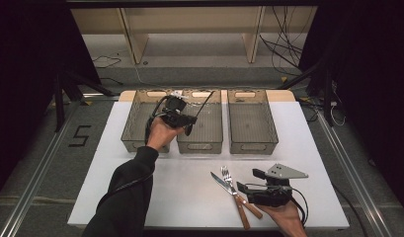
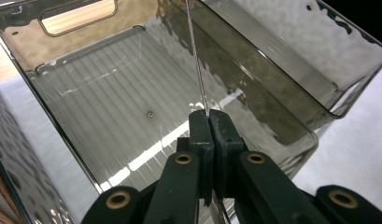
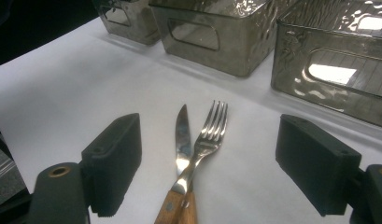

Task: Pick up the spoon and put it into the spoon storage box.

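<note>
White sheeting is covering the bench [image 1: 140, 197], and three smoky translucent plastic bins are standing in a row at its far side. We are holding our left gripper [image 2: 210, 122] over the middle smoky bin [image 2: 109, 116], its jaws pressed together on a thin, shiny metal utensil [image 2: 197, 60] that is rising edge-on from the pads, above the bin's ribbed floor; what kind of utensil it is we cannot tell. Nearer to us, a wooden-handled steel knife [image 3: 181, 135] and a wooden-handled steel fork [image 3: 209, 133] are lying crossed at the handles, touching. Our right gripper [image 3: 207, 163] is waiting just behind them, jaws spread wide with nothing between. We are judging these pieces stiff and light, slick on the polished steel; the wooden handles look like the surer place to grip.
</note>
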`<state>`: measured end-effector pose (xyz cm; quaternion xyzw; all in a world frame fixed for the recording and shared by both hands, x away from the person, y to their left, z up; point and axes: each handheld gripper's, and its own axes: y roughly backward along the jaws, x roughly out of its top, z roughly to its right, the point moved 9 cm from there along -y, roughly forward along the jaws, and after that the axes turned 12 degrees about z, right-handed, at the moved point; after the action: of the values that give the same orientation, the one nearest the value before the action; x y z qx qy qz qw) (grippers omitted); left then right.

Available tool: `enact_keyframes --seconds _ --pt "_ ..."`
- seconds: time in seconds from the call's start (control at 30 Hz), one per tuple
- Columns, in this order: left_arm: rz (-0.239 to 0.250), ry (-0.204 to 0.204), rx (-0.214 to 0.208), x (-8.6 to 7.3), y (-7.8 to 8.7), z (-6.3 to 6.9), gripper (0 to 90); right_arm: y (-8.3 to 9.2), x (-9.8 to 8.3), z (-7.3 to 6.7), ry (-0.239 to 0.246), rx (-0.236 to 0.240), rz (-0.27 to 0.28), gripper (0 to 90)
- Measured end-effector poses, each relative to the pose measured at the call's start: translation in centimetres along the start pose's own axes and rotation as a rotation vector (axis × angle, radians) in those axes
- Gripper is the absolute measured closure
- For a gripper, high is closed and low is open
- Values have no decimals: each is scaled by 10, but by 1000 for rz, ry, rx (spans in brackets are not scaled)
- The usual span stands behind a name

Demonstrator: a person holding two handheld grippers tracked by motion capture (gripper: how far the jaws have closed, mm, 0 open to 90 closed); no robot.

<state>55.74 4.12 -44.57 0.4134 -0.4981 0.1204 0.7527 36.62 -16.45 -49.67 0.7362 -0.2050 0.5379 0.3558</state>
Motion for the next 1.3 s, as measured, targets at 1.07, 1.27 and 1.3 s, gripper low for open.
enact_keyframes --seconds 1.07,1.27,1.3 --pt "-19 25 97 -4 -17 -11 719 1 1 1 -3 2 4 234" --pt "5 31 110 3 -7 -5 471 1 1 1 -2 2 5 234" --pt "6 28 104 4 -5 -4 432 1 1 1 -4 2 4 234"
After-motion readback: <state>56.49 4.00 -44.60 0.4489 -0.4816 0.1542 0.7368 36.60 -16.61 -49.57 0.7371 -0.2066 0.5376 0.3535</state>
